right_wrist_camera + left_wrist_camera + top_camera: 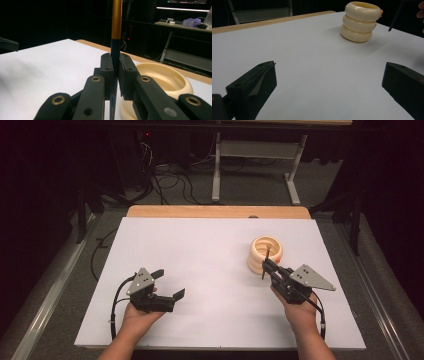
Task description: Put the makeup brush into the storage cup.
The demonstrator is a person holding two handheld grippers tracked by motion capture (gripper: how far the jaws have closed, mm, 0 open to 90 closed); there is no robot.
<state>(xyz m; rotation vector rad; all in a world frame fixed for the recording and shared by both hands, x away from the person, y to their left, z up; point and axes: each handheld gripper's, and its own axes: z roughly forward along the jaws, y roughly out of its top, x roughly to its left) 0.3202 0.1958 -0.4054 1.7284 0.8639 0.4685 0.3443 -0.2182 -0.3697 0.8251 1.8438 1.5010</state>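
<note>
A: Holder (265,254), cream, three stacked rings, stands on the white sheet (200,265) at its right half. Right gripper (266,265) just in front of it, clamped on a pen (116,30), upright.

B: Step?

A: Looks like carrying the pen to the holder; next move needs the tip over the opening, then release.

B: Left gripper (167,282)?

A: Jaws wide apart, nothing held, well left of the holder. Wooden table edge (215,211) beyond it, dark room, cables on the floor.

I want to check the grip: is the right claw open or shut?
Shut: the right claw clamps the upright thin black-and-gold pencil-like stick beside the cream ribbed ring-shaped holder.
</note>
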